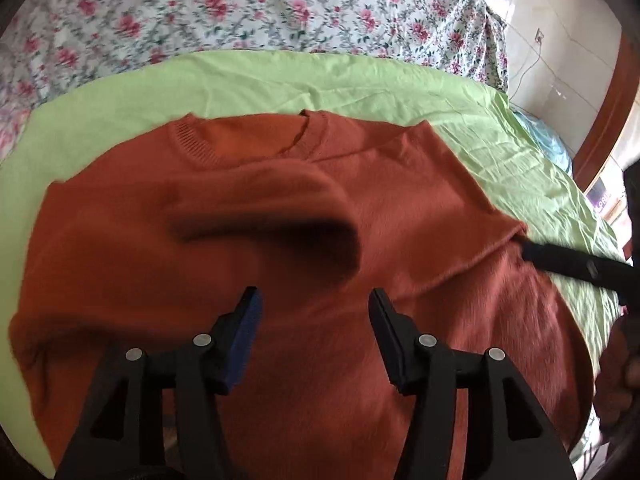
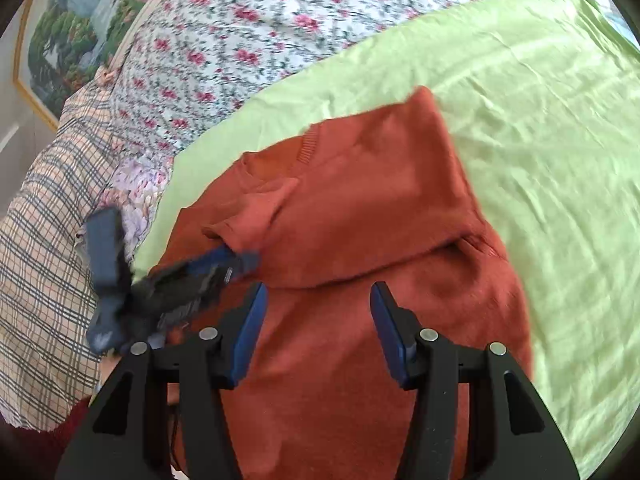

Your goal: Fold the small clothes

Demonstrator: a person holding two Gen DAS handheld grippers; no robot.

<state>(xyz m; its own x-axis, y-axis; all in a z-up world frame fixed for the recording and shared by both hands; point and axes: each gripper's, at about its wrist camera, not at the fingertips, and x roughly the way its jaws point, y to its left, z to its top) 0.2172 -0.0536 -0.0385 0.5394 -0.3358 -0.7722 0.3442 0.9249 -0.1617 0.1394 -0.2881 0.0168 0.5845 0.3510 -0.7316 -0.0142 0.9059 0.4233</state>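
Note:
A rust-orange knit sweater point(image 1: 200, 280) lies on a light green sheet point(image 1: 280, 80), neck band at the far side. One sleeve point(image 1: 272, 196) is folded across the chest; it is blurred, with a dark shadow under it. My left gripper point(image 1: 315, 296) hangs open over the sweater's body with nothing between its pads. In the right wrist view the left gripper point(image 2: 244, 260) is blurred, its tips just below the sleeve's cuff point(image 2: 256, 208). My right gripper point(image 2: 319, 288) is open above the sweater point(image 2: 360, 208). One of its fingers point(image 1: 560, 260) rests at the sweater's right fold.
A floral quilt point(image 1: 200, 8) covers the bed behind the green sheet point(image 2: 540, 140). A plaid pillow point(image 2: 48, 220) lies at the left, under a framed landscape picture point(image 2: 72, 20). The bed ends at the right, with pale floor point(image 1: 560, 60) beyond. A hand point(image 1: 624, 360) shows at the right edge.

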